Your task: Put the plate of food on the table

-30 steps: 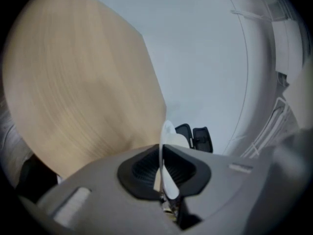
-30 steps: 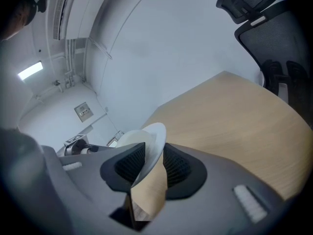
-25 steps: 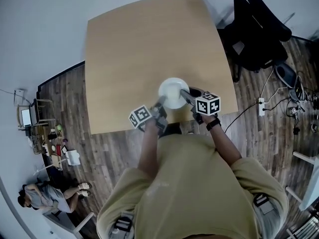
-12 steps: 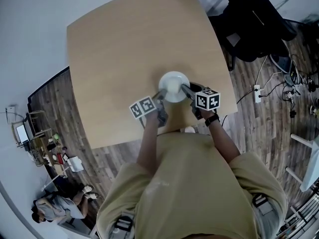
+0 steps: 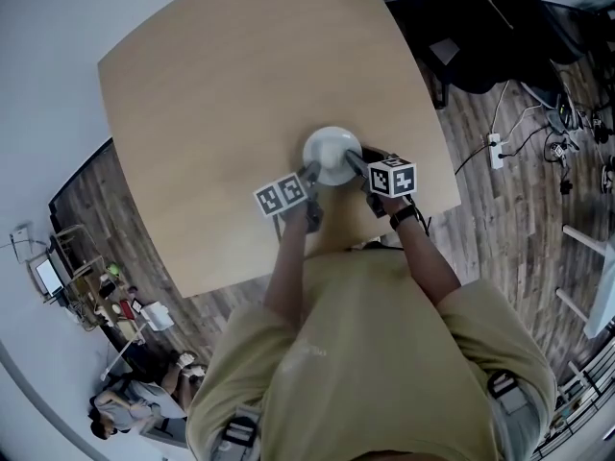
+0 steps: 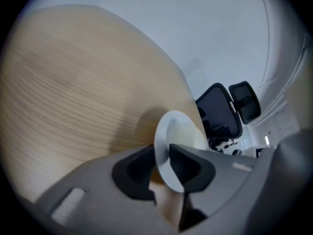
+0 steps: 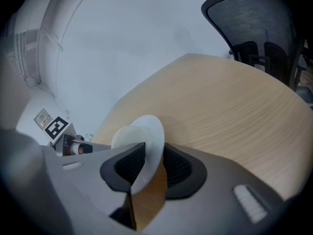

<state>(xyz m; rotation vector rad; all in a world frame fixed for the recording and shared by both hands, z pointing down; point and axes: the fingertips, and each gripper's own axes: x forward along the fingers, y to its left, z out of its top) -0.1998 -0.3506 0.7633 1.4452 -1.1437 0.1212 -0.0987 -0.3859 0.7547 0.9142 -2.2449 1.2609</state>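
A white plate (image 5: pixel 332 152) with something pale on it sits low on the light wooden table (image 5: pixel 240 84), a little in from its near edge. My left gripper (image 5: pixel 309 173) is at the plate's left rim. In the left gripper view the rim (image 6: pixel 168 131) stands between the jaws of the left gripper (image 6: pixel 160 168), which are opening and no longer clamp it. My right gripper (image 5: pixel 354 161) is at the right rim. In the right gripper view that rim (image 7: pixel 146 131) is pinched between the pads of the right gripper (image 7: pixel 149 165). What the food is cannot be made out.
Black office chairs (image 5: pixel 480 27) stand past the table's far right corner. A power strip (image 5: pixel 497 150) and cables lie on the wooden floor at right. A person (image 5: pixel 125 411) sits on the floor at lower left, near small clutter (image 5: pixel 96 296).
Both grippers and the plate have moved a little farther in from the table's near edge. The head view has tilted, so the table sits more to the left.
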